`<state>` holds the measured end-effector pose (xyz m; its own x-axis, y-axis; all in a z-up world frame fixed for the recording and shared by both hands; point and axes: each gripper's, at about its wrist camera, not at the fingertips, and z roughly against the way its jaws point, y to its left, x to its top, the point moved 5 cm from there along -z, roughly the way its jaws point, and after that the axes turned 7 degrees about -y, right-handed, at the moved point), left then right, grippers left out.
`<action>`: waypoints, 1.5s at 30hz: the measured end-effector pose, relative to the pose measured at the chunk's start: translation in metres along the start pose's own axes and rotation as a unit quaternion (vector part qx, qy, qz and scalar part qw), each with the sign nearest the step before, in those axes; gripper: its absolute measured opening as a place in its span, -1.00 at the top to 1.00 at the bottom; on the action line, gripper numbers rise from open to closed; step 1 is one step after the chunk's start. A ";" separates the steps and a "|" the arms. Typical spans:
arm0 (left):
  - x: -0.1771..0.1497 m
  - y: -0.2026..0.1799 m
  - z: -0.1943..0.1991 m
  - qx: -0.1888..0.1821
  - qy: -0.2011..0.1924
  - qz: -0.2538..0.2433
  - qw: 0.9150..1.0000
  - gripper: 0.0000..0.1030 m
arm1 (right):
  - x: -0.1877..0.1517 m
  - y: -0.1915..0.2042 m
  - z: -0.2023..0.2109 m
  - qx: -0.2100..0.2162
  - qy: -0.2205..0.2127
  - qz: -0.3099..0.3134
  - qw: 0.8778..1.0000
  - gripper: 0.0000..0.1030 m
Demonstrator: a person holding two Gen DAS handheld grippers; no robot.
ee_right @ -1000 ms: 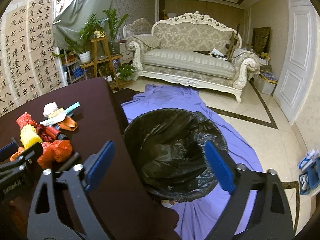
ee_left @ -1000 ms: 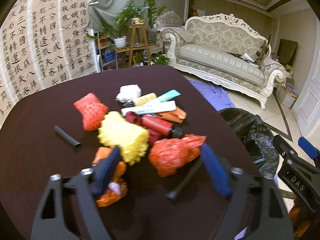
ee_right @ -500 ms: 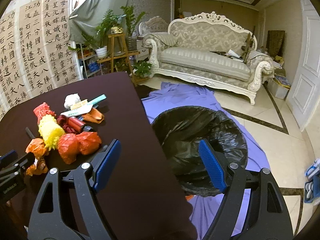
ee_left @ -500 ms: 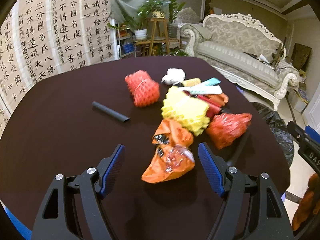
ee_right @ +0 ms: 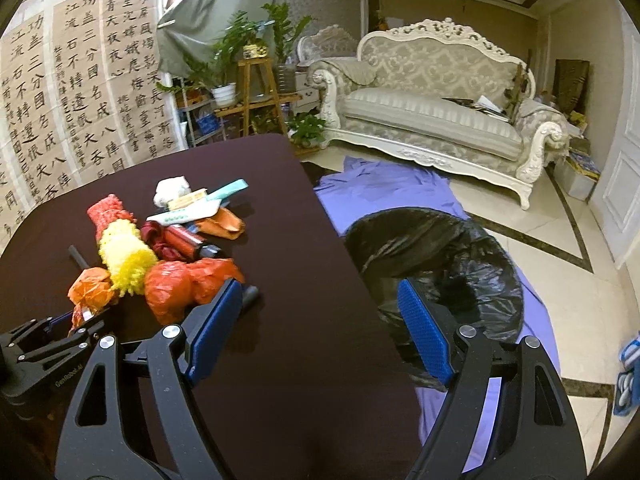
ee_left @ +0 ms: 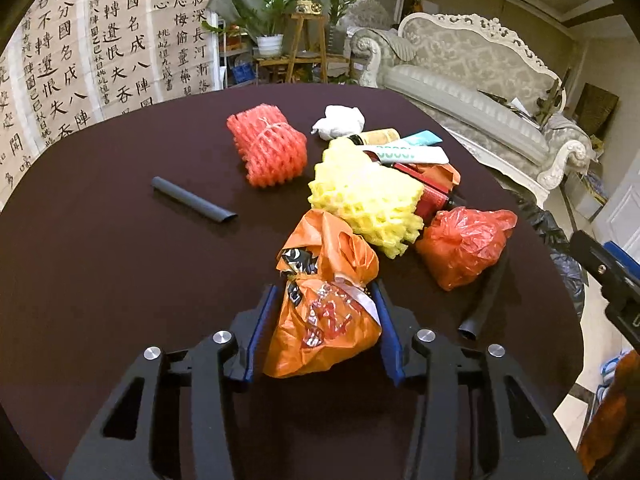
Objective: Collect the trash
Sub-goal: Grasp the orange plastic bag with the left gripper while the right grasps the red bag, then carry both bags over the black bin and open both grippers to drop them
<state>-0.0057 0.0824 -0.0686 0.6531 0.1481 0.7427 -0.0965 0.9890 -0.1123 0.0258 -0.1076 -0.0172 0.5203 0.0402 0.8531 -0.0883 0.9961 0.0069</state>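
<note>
A heap of trash lies on the dark round table. My left gripper is closing its jaws on a crumpled orange plastic bag at the heap's near end, and both blue pads touch the bag's sides. Behind it lie a yellow foam net, a red plastic bag and a red foam net. My right gripper stands open with nothing in it over the table's right edge, next to the black-lined trash bin on the floor.
Two black tubes, a white tissue and several packets also lie on the table. A purple cloth covers the floor under the bin. A sofa and a plant stand stand beyond.
My left gripper has moved left from the red bag to the orange bag and closed around it. The right gripper has swung left from over the bin toward the table edge.
</note>
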 end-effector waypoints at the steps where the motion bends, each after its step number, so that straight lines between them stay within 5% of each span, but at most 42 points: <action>1: 0.000 0.002 0.003 -0.001 -0.002 0.001 1.000 0.14 | 0.001 0.004 0.000 0.005 0.001 0.003 1.000 -0.52; 11: 0.009 0.041 0.018 0.028 -0.020 0.012 0.999 0.15 | -0.001 0.063 -0.015 0.068 0.021 0.032 0.997 -0.66; 17: 0.011 0.068 0.013 0.044 -0.018 0.036 0.998 0.15 | -0.005 0.089 -0.032 0.054 0.027 0.070 0.996 -0.67; 18: 0.010 0.069 0.012 0.044 -0.017 0.038 0.998 0.15 | -0.005 0.091 -0.035 0.049 0.029 0.076 0.995 -0.63; 21: 0.009 0.070 0.013 0.042 -0.019 0.039 0.998 0.15 | -0.009 0.094 -0.043 0.051 0.043 0.081 0.994 -0.05; 23: 0.013 0.072 0.016 0.042 -0.028 0.039 0.998 0.15 | -0.007 0.091 -0.042 0.055 0.042 0.075 0.995 0.00; 24: 0.016 0.073 0.018 0.043 -0.034 0.038 0.998 0.15 | -0.007 0.091 -0.040 0.063 0.041 0.074 0.994 0.36; 25: 0.017 0.071 0.021 0.043 -0.039 0.036 0.998 0.15 | -0.006 0.091 -0.039 0.064 0.040 0.072 0.995 0.41; 36: 0.044 0.026 0.036 0.002 -0.078 0.015 0.997 0.15 | 0.017 0.051 -0.008 0.045 -0.014 0.050 0.998 0.41; 45: 0.057 -0.054 0.022 -0.061 -0.089 -0.035 0.994 0.15 | 0.021 -0.043 -0.009 -0.037 -0.029 0.009 0.999 0.41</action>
<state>0.0203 0.0379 -0.0054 0.5111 0.0867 0.8551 0.0446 0.9909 -0.1271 0.0482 -0.1489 -0.0043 0.4691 0.0563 0.8813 -0.0335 0.9984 -0.0460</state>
